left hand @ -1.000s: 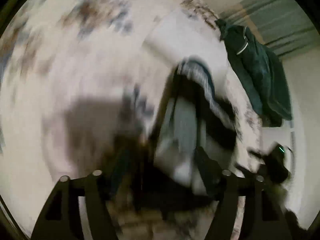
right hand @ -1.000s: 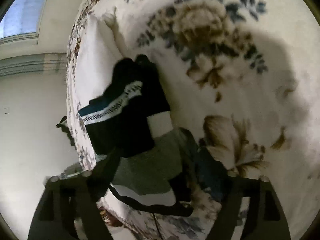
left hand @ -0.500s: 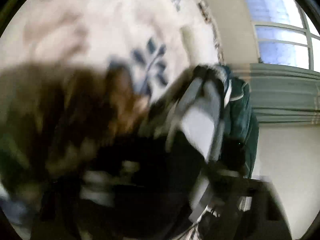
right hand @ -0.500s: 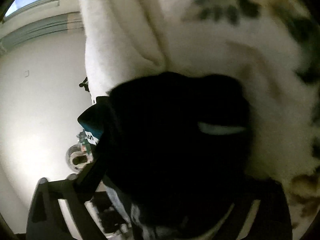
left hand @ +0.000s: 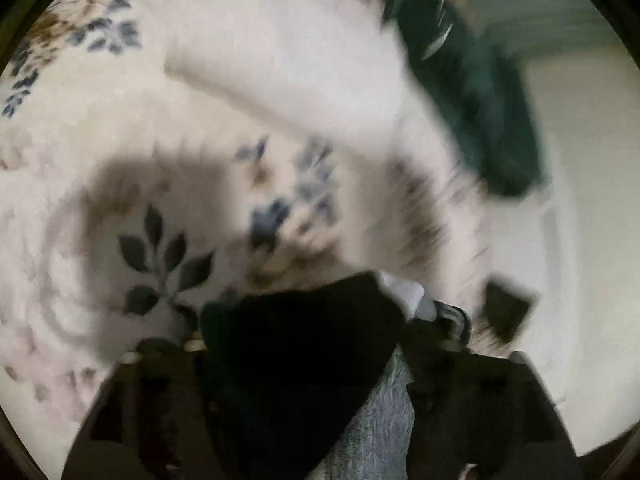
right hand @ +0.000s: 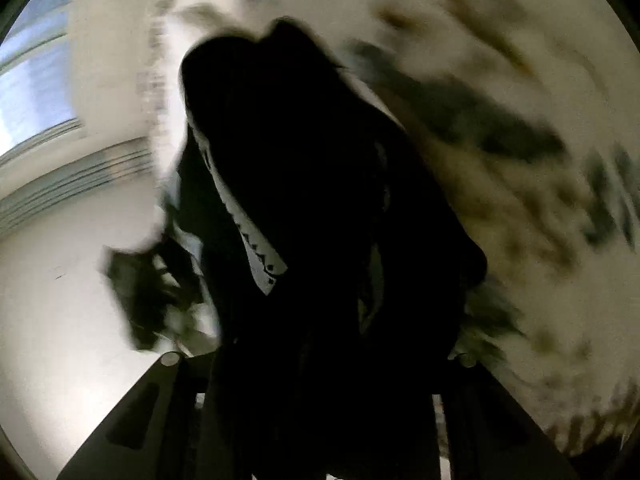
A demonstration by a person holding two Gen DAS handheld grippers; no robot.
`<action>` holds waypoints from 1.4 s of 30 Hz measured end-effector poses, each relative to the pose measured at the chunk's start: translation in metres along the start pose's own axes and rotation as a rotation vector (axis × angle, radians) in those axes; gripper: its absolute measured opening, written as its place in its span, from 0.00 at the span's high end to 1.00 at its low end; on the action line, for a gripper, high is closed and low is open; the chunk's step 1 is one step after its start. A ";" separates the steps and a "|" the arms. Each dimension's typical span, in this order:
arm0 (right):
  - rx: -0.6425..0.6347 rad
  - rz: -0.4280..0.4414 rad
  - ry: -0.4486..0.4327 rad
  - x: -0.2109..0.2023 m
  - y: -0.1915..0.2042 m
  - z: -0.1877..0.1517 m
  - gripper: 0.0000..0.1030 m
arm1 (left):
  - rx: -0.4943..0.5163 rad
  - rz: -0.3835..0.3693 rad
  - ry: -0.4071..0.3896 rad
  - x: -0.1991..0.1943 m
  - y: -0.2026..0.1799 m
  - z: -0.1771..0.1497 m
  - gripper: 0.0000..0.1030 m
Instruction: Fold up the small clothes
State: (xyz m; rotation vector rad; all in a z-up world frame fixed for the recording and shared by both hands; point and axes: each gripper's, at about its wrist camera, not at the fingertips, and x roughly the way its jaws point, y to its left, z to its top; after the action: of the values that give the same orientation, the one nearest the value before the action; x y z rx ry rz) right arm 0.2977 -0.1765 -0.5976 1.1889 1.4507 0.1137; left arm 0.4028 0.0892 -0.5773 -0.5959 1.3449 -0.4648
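Between our left gripper (left hand: 304, 392) jaws we see black-and-grey shorts (left hand: 296, 360) bunched; grip unclear. Our right gripper (right hand: 316, 400) jaws are buried behind the same dark cloth (right hand: 320, 220), state unreadable. Beyond lies a blurred floral bedspread (left hand: 120, 140).

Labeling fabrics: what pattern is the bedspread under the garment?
White bedspread with blue-grey leaves and brown flowers; clearest in the left wrist view.
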 end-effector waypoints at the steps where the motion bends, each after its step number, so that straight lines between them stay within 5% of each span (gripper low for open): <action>1: 0.035 -0.065 0.014 0.009 -0.015 0.000 0.59 | -0.006 0.056 0.030 0.009 0.003 -0.005 0.32; 4: 0.156 -0.064 0.117 0.022 -0.052 0.007 0.45 | -0.056 0.062 -0.061 -0.012 0.007 -0.026 0.32; 6: 0.102 -0.099 0.127 0.004 -0.050 0.010 0.42 | -0.089 0.107 -0.167 -0.047 0.007 -0.051 0.31; 10: -0.040 -0.218 0.102 -0.043 -0.033 0.012 0.42 | -0.142 0.356 -0.292 -0.097 0.020 -0.114 0.27; 13: -0.124 -0.264 0.059 -0.067 -0.019 0.014 0.42 | -0.199 0.562 -0.235 -0.096 0.049 -0.182 0.27; 16: -0.206 -0.253 0.072 -0.057 0.014 0.017 0.42 | -0.244 0.635 -0.091 -0.060 0.083 -0.233 0.27; 18: -0.250 -0.245 0.111 -0.036 0.026 0.010 0.42 | -0.298 0.626 -0.034 -0.041 0.101 -0.249 0.19; 21: -0.333 -0.360 0.161 -0.014 0.020 -0.013 0.42 | -0.284 0.619 -0.060 -0.032 0.103 -0.248 0.00; 24: -0.390 -0.443 0.146 0.005 0.019 -0.020 0.90 | -0.297 0.667 -0.033 -0.019 0.103 -0.240 0.00; 30: -0.490 -0.540 -0.008 -0.069 0.015 -0.046 0.94 | -0.304 0.650 -0.046 -0.022 0.102 -0.240 0.00; 33: -0.440 -0.624 0.062 -0.079 -0.010 -0.039 0.94 | -0.343 0.598 -0.056 -0.054 0.108 -0.247 0.00; 36: -0.316 -0.507 0.179 -0.075 -0.020 -0.018 0.87 | -0.344 0.572 -0.132 -0.092 0.094 -0.242 0.00; 38: -0.319 -0.446 0.131 -0.096 -0.008 -0.005 0.71 | -0.295 0.551 -0.209 -0.120 0.077 -0.225 0.00; 40: -0.328 -0.378 0.026 -0.117 0.008 0.011 0.42 | -0.235 0.513 -0.258 -0.131 0.063 -0.201 0.00; 42: -0.321 -0.325 -0.031 -0.124 0.018 0.029 0.42 | -0.157 0.455 -0.276 -0.129 0.048 -0.162 0.00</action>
State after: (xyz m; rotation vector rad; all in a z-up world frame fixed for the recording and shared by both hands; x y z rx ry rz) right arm 0.3035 -0.2701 -0.5095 0.6846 1.5136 0.0987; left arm 0.2196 0.1860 -0.5296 -0.4435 1.2096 0.0923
